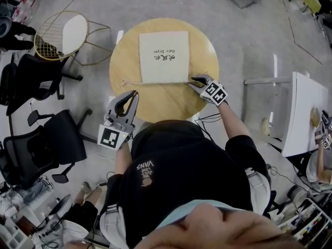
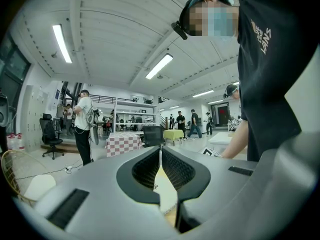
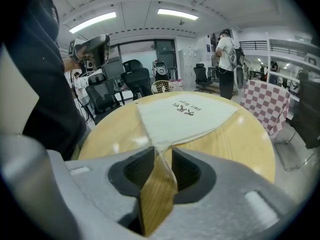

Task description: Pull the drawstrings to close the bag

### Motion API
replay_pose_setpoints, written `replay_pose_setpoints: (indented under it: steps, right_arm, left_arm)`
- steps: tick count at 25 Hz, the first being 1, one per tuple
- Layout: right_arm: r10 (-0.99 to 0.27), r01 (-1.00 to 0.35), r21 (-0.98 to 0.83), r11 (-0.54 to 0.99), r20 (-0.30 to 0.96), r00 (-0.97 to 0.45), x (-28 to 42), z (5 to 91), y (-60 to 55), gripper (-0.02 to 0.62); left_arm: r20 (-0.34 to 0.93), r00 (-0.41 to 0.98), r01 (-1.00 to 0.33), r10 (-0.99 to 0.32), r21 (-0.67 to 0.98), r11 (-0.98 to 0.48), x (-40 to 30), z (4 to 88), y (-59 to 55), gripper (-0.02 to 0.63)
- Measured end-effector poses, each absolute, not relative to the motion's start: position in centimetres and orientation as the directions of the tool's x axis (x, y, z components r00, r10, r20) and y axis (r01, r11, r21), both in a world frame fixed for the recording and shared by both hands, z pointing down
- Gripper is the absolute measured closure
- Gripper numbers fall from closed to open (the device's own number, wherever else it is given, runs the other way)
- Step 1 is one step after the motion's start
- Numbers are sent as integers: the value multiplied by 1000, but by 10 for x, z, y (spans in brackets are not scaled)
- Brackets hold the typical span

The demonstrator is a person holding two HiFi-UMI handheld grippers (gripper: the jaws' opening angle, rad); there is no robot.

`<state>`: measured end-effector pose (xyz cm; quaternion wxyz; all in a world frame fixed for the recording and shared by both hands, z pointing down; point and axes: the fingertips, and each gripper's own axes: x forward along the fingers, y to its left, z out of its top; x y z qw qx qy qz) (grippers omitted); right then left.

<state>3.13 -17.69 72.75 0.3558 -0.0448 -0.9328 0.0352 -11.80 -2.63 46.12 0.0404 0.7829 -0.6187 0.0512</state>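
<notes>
A flat white drawstring bag (image 1: 163, 56) with dark print lies on the round wooden table (image 1: 166, 102). Its mouth edge faces me, and a thin drawstring (image 1: 129, 82) trails out to the left of it. My right gripper (image 1: 194, 80) rests low at the bag's near right corner. In the right gripper view, its jaws (image 3: 161, 151) stand open with the corner of the bag (image 3: 185, 116) right at their tips. My left gripper (image 1: 134, 94) hovers at the table's near left edge, apart from the bag. It is shut with nothing in it and points level into the room (image 2: 160, 151).
A gold wire chair (image 1: 65, 35) with a white seat stands left of the table, and black office chairs (image 1: 41, 144) stand further to the near left. A white table (image 1: 306, 113) is at the right. Several people (image 2: 82, 126) stand far off in the room.
</notes>
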Motion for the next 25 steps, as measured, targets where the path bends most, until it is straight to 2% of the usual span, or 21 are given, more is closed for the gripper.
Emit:
replay_pose_setpoints:
  steps: [17,19,22,25]
  right_arm:
    - [171,117,-125,985,721,-672,32,743,-172,502]
    - [174,119,-127,985,724,-667,34,744,-172,557]
    - [184,121,-138,983,725,-664,35,748,-173,571]
    - [193,111,-160,981,721,-665,35,748,-172,577]
  left_arm:
    - [178,240,-971,-954,41,-237,-135,493,-34,589]
    - [174,248,-969,-953,32,-246,-136,495,-36,589]
    - [151,272,-961,-950,-7,-276,-135,494,-39,589]
    - [181,265,-964,-947,31,-264,-136,502,-39,589]
